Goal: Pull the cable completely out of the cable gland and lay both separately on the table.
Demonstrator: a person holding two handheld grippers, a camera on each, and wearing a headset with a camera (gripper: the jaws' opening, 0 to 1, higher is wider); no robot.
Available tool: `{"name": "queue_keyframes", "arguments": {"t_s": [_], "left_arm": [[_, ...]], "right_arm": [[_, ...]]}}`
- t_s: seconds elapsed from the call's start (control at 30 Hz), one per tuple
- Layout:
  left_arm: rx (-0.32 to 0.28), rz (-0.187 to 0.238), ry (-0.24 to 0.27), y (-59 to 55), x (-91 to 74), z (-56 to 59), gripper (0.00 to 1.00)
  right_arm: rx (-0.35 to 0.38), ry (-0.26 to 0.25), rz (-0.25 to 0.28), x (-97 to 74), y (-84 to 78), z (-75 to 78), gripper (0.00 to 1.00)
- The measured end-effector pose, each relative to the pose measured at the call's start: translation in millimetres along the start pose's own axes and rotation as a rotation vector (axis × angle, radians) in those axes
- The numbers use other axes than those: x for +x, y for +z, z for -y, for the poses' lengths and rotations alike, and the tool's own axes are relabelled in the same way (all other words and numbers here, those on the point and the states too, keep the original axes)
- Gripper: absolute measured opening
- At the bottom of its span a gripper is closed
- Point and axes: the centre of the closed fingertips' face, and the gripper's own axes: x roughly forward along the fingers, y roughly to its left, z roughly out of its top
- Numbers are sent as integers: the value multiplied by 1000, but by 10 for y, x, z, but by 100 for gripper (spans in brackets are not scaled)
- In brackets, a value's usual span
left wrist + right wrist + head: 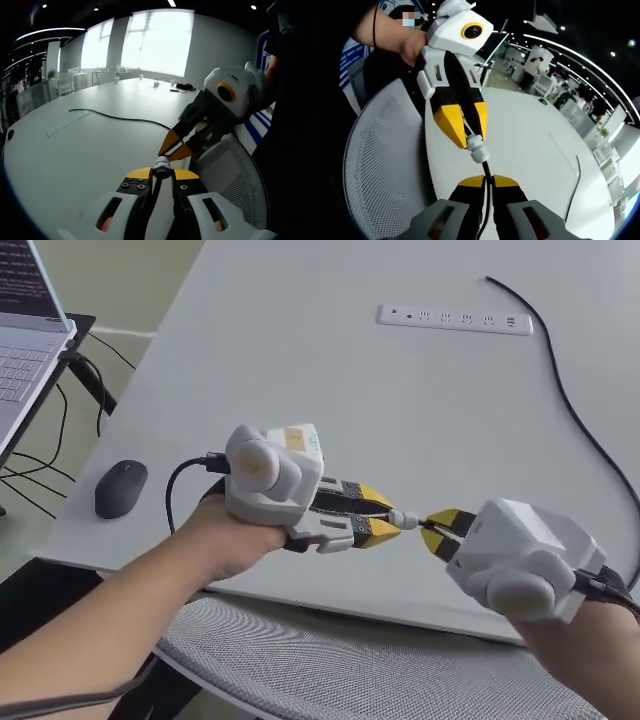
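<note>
Item one, nearest: cable gland [405,521], small and white. I am holding it in the air above the mesh chair [300,660], just off the near edge of the table [350,370]. I am pinching it between the yellow tips of the left gripper [385,515], jaws nearly together on its body, so that it is staying put while the other end is being drawn. Item two: thin black cable [486,172], coming out of the gland's nose. I am clamping it in the right gripper [438,530], jaws pressed together just beside the gland, which I judge is giving a short, straight pull. Orientation: gland and cable are sharing one long axis, running tip to tip between the two grippers, roughly level and parallel to the table edge, with the gland's nose pointing toward the right gripper. By my reading the cable is not yet out and nothing is lying on the table. Further off, on the table: computer mouse [121,487] to the left, a laptop [25,340] beyond it, a white power strip [455,319] at the far side, and a black cord [570,400] trailing along the right.
</note>
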Motion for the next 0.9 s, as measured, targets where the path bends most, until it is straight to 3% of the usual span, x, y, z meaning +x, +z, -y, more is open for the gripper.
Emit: {"name": "queue_keyframes", "arguments": {"t_s": [0.43,0.6,0.7,0.9], "left_arm": [[10,8,-4,59,11,59,15],[11,8,-8,51,25,58,15],[10,9,-7,52,26,57,15],[13,13,-6,66,12,50,15]], "right_arm": [[149,-38,-45,16,-310,125,0],[251,-61,-74,22,-456,155,0],[361,-79,-81,30,-535,187,0],[506,-109,-112,49,-689,235,0]]}}
